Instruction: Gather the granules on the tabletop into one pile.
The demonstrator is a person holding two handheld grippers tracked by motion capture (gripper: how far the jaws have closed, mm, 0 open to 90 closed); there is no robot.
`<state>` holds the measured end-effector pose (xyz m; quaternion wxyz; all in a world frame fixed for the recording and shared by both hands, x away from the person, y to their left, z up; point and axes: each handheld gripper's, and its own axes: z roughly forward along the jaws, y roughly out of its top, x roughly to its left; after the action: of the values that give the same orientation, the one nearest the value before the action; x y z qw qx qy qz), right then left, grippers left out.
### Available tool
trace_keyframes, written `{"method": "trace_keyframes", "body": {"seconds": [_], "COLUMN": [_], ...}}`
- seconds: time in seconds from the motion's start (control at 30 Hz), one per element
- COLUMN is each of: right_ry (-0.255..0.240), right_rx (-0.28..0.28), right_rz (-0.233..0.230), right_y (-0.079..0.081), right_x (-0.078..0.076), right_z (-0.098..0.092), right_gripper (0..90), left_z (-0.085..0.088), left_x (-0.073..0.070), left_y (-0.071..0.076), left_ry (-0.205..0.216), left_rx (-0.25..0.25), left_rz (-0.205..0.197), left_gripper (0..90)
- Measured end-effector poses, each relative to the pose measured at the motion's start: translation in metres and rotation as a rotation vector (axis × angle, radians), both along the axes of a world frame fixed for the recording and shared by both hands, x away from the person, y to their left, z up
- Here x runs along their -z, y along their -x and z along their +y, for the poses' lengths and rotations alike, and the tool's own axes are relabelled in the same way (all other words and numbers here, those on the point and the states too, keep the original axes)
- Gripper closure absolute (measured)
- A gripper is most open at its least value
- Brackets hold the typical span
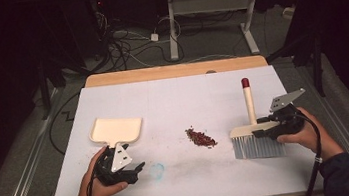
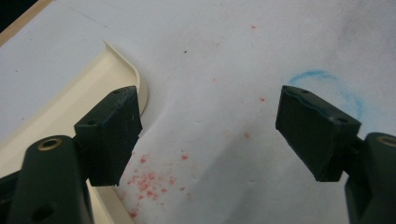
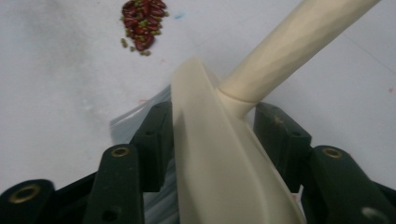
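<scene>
- Brush (image 1: 253, 133) lies flat on the right side of the white-covered desk (image 1: 182, 177), its cream head crosswise, grey bristles pointing toward the person, and its cream handle running away from the person to a dark red tip.
- Right gripper (image 1: 267, 128) comes in from the right, held low and roughly level by the person's right hand (image 1: 301, 132), which rests near the desk's right edge.
- Its fingers (image 3: 154, 140) straddle the brush head where the handle joins it; in the right gripper view one sits close on each side of the head, but whether the pads actually press on it cannot be told.
- Left gripper (image 1: 138, 169) is held low by the left hand (image 1: 103, 183) near the front left of the desk, pointing rightward.
- Its fingers (image 2: 112, 135) are spread wide with bare desk between them, pinching nothing.
- Cream dustpan (image 1: 115, 130) lies just beyond the left gripper, its rim beside one finger.
- Small heap of dark red crumbs (image 1: 200, 137) sits mid-desk, between dustpan and brush, just left of the bristles.
</scene>
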<state>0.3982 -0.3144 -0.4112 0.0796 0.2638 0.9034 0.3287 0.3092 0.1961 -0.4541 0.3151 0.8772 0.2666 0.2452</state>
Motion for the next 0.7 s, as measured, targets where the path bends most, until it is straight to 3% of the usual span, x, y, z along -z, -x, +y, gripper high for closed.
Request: {"method": "trace_keyframes", "body": {"seconds": [0.13, 0.2, 0.23, 0.27, 0.33, 0.43, 0.57, 0.63, 0.7], "right_ry": [-0.01, -0.025, -0.007, 0.0, -0.041, 0.021, -0.011, -0.01, -0.012], "right_rx": [-0.019, 0.008, 0.036, 0.069, 0.121, 0.244, 0.388, 0.429, 0.458], "right_rz": [0.021, 0.016, -0.001, -0.029, -0.033, -0.088, -0.177, -0.217, -0.215], "right_y": [-0.018, -0.023, -0.023, -0.024, -0.028, -0.031, -0.029, -0.028, -0.03], "right_x": [0.005, 0.006, 0.005, 0.004, 0.002, 0.003, 0.006, 0.009, 0.012], "right_z": [-0.006, -0.008, -0.01, -0.012, -0.02, -0.023, -0.022, -0.02, -0.017], "right_gripper": [43.0, 42.4, 41.7, 48.1, 47.4, 49.2, 55.5, 55.1, 54.8], "left_z": [0.0, -0.001, -0.001, -0.001, -0.001, -0.002, -0.002, -0.003, -0.003], "left_x": [0.001, 0.001, 0.001, 0.001, 0.001, 0.001, 0.001, 0.001, 0.0], "left_y": [0.0, 0.0, 0.0, 0.0, 0.0, 0.0, -0.001, -0.001, 0.0], "left_ry": [-0.003, -0.005, -0.005, -0.007, -0.007, -0.008, -0.008, -0.005, -0.005], "left_rx": [0.002, 0.003, 0.004, 0.006, 0.007, 0.008, 0.008, 0.009, 0.012], "left_rz": [0.005, 0.006, 0.006, 0.008, 0.008, 0.01, 0.009, 0.004, -0.001], "left_gripper": [21.5, 21.5, 21.5, 21.5, 21.5, 21.5, 21.5, 21.5, 21.5]}}
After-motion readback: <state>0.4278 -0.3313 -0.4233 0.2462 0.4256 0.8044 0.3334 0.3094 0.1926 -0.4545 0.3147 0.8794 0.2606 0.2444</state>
